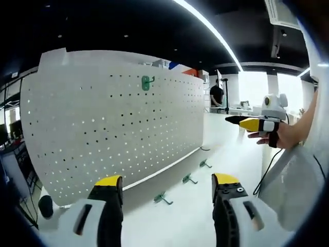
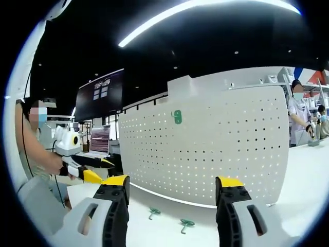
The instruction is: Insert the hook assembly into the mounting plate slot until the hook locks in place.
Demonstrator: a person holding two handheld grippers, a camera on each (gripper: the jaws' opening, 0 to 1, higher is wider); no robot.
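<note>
hooks (image 1: 163,198) lie loose on the desk (image 1: 195,221) below the pegboard (image 1: 113,128); both grippers' fingers (image 1: 109,181) open, empty, ready to pick.

Both hand-held grippers, left (image 1: 167,193) and right (image 2: 172,193), are held up, jaws wide apart and empty.

You have a white tabletop (image 1: 185,216) across the lower frame. A white pegboard (image 1: 113,134) stands upright on it. Four green hooks (image 1: 162,198) lie loose along its base, lower centre, spaced apart.
</note>
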